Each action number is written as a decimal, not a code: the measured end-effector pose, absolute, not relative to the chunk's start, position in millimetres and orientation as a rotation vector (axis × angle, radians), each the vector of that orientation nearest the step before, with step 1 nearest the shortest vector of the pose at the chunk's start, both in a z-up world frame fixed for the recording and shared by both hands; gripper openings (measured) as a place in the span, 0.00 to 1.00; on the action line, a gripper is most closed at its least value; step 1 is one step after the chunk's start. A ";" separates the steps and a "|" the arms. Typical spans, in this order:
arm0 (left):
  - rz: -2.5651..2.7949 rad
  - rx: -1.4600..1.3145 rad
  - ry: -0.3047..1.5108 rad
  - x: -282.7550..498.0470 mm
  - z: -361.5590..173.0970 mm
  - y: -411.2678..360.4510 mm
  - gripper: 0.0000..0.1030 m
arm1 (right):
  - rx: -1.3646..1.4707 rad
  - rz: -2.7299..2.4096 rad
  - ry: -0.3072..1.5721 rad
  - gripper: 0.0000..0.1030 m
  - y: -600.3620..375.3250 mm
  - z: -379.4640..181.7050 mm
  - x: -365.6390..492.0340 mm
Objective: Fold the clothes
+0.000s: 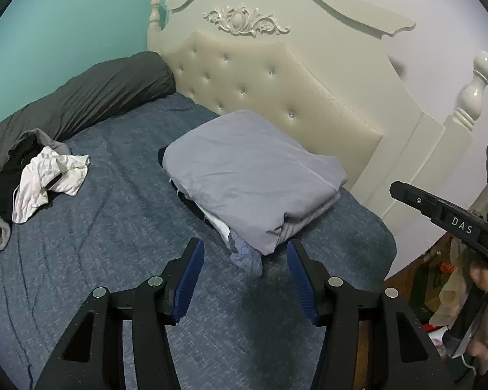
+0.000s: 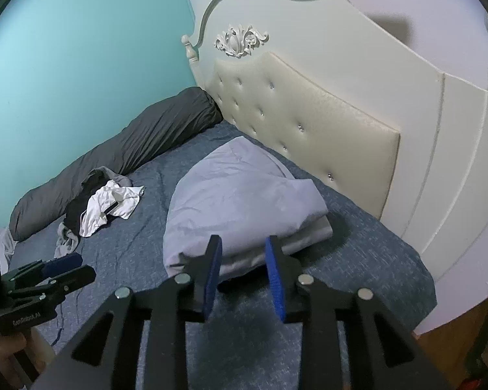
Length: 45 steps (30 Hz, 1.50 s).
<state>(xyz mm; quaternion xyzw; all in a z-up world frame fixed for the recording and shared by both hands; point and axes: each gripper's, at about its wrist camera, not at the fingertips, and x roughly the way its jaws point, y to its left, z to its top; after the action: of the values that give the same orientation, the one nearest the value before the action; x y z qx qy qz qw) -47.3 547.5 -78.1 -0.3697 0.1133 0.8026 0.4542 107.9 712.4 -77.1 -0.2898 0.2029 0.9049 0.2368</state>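
Clothes [image 1: 253,178] sit folded in a stack on the bed [image 1: 114,260] by the headboard, clear of the unfolded heap [image 1: 45,182], and both left gripper [image 1: 244,279] and right gripper [image 2: 244,276] hover with jaws parted, holding nothing.

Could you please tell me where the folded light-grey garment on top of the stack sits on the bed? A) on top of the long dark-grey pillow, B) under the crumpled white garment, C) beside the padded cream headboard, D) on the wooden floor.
C: the folded light-grey garment tops a stack on the blue bedspread, right beside the padded cream headboard.
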 end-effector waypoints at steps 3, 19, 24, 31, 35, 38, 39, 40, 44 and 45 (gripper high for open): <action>1.988 -0.903 0.276 -43.7 -73.0 538.6 0.58 | -0.786 2.481 0.526 0.40 700.5 -71.6 112.2; 2.017 -0.840 0.264 -20.3 -51.2 491.9 0.67 | -0.722 2.445 0.496 0.74 645.7 -52.0 142.1; 2.027 -0.820 0.258 -12.4 -45.6 476.5 0.74 | -0.695 2.416 0.483 0.80 631.0 -47.0 153.1; 2.026 -0.805 0.254 -3.0 -44.1 456.0 0.81 | -0.678 2.398 0.501 0.83 609.4 -43.6 167.3; 2.024 -0.796 0.256 1.6 -42.3 446.6 0.87 | -0.683 2.390 0.490 0.88 595.5 -44.7 174.0; 2.030 -0.781 0.258 6.0 -39.8 438.1 0.91 | -0.678 2.379 0.499 0.89 588.7 -45.5 181.0; 2.031 -0.776 0.259 7.5 -38.7 435.1 0.93 | -0.675 2.374 0.501 0.90 586.7 -45.6 183.6; 2.033 -0.771 0.260 8.9 -37.6 432.2 0.93 | -0.671 2.370 0.503 0.90 584.6 -45.7 186.3; 2.025 -0.752 0.272 16.3 -34.4 424.5 0.99 | -0.657 2.355 0.497 0.92 575.6 -46.0 195.5; 2.025 -0.749 0.273 17.9 -34.0 422.7 1.00 | -0.653 2.355 0.493 0.93 573.7 -45.7 197.2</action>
<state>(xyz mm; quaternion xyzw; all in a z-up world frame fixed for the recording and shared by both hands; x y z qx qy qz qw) 17.9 422.7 -34.0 -0.3047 0.1112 0.8243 0.4640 197.2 573.7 -45.7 -0.2484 0.1876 0.8953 0.3186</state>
